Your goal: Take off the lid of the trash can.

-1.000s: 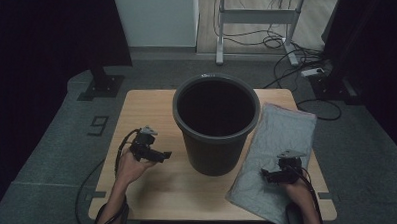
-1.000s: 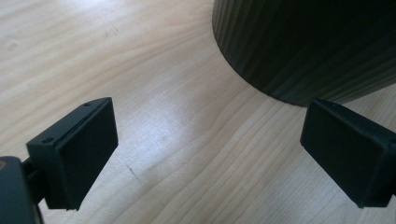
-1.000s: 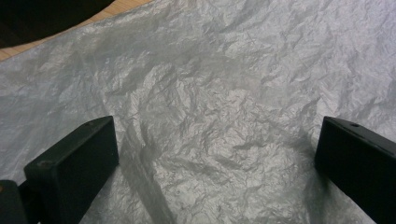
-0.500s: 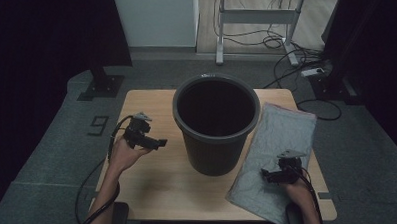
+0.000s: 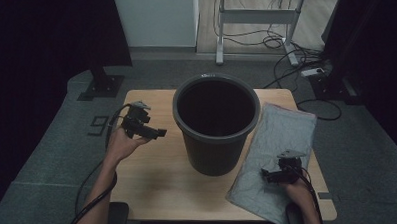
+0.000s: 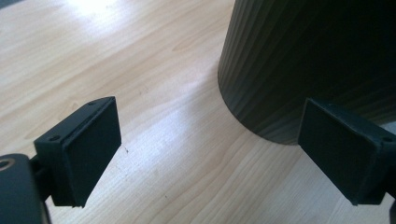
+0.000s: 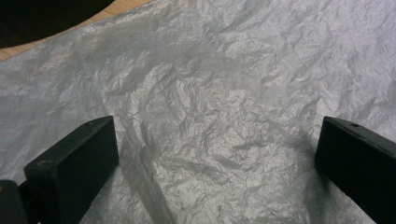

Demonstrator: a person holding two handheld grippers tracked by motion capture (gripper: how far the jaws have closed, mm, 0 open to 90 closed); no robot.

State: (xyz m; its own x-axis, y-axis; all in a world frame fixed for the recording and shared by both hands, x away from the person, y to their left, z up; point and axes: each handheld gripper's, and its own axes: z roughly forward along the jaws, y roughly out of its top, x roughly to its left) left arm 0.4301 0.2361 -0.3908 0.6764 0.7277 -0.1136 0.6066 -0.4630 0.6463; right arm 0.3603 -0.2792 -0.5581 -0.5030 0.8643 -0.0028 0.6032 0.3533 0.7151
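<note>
Both jaws of the right gripper (image 7: 210,172) straddle the grey bag (image 7: 224,84).

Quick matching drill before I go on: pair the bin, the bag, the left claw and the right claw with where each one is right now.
Things:
1. black bin
2. grey plastic bag
3. left claw
4. right claw

Places:
A. open, over the bag's near end
B. flat on the table's right side
C. upright at the table's middle
D. open, above bare wood left of the bin

Pairs: 1-C, 2-B, 3-D, 4-A
</note>
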